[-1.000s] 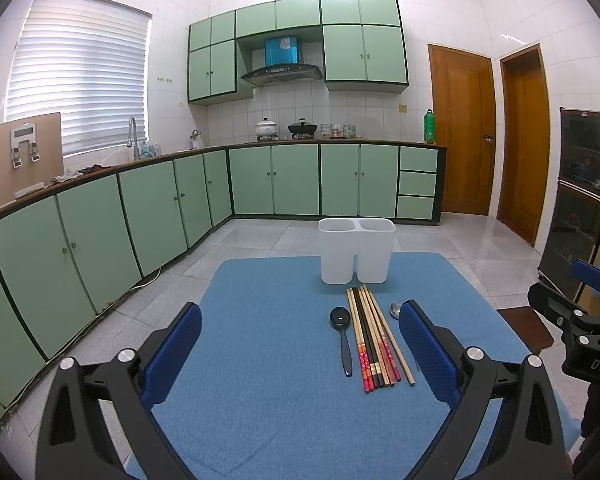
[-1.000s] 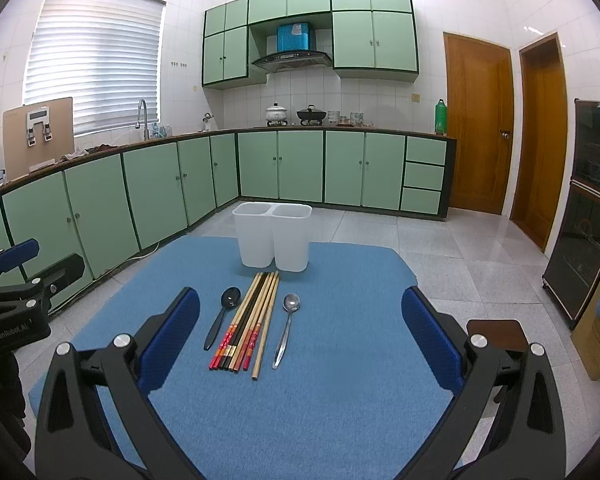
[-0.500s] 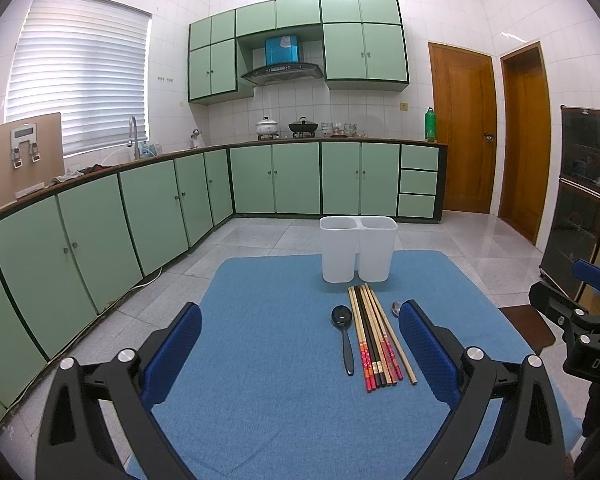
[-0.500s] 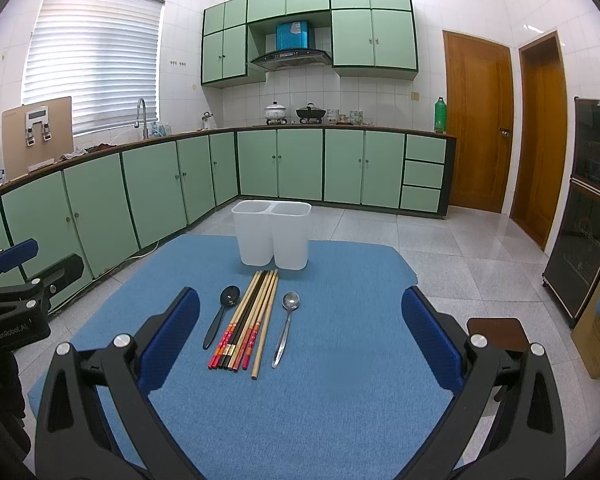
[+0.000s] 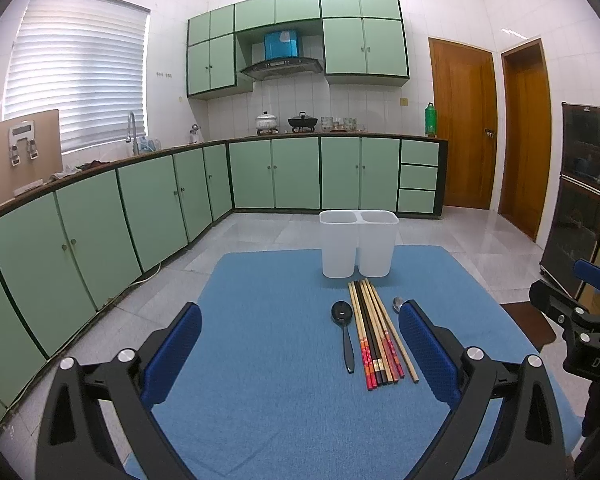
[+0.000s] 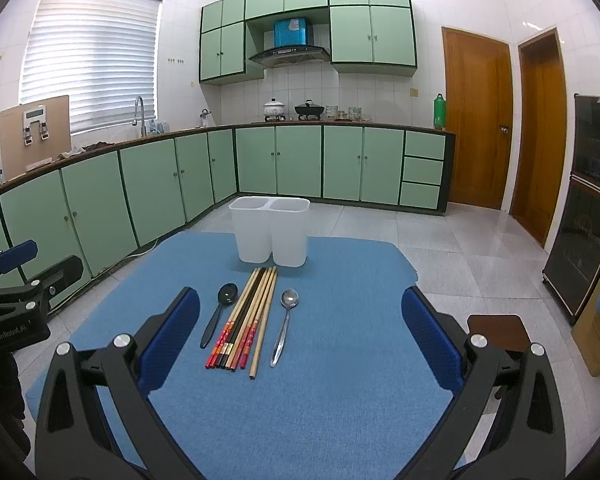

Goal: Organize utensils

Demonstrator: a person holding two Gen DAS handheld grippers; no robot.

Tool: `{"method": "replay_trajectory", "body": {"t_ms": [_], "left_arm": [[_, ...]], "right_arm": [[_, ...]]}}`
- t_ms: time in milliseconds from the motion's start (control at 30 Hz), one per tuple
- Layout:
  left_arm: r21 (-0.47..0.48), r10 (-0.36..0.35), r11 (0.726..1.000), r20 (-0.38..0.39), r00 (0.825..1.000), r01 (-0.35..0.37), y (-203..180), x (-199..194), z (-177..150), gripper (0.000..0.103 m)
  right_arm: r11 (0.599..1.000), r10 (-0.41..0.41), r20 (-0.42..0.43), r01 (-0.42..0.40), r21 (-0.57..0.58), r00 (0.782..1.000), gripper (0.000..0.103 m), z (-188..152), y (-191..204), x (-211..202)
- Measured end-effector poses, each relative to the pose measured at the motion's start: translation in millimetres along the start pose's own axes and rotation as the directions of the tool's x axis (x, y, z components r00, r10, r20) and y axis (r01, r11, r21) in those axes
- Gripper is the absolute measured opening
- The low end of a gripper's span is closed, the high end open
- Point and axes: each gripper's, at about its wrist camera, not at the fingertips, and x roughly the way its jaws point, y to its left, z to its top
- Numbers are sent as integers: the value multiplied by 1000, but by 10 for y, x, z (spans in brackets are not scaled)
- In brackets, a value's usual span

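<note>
Kitchen with mint-green cabinets [image 6: 148, 184], pale tiled floor; blue mat-covered table [image 6: 332, 400] in front. Near the mat's far edge, one white plastic two-compartment utensil holder [image 6: 270, 236], upright, both compartments apparently empty. Just in front of the holder, a tight row of chopsticks [image 6: 246, 316], roughly nine, wooden and black, some with red ends; exact count unclear. Just left of the chopsticks, one black plastic spoon [image 6: 218, 314]; just right, one silver metal spoon [image 6: 285, 326]. Nearer than the holder, both above the mat: left gripper [image 5: 300, 354] spread wide, grasping nothing; right gripper [image 6: 300, 338] likewise wide apart, touching nothing.
</note>
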Motion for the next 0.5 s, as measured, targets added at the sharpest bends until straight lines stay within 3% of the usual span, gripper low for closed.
{"method": "replay_trajectory", "body": {"t_ms": [267, 500], "left_arm": [[8, 1, 1000, -32, 999, -1, -12, 249, 11, 97], [36, 39, 999, -123, 992, -35, 78, 992, 14, 97]], "right_arm": [[1000, 12, -16, -12, 4, 1000, 98, 63, -69, 209], [1000, 5, -162, -5, 2, 987, 98, 122, -166, 910]]}}
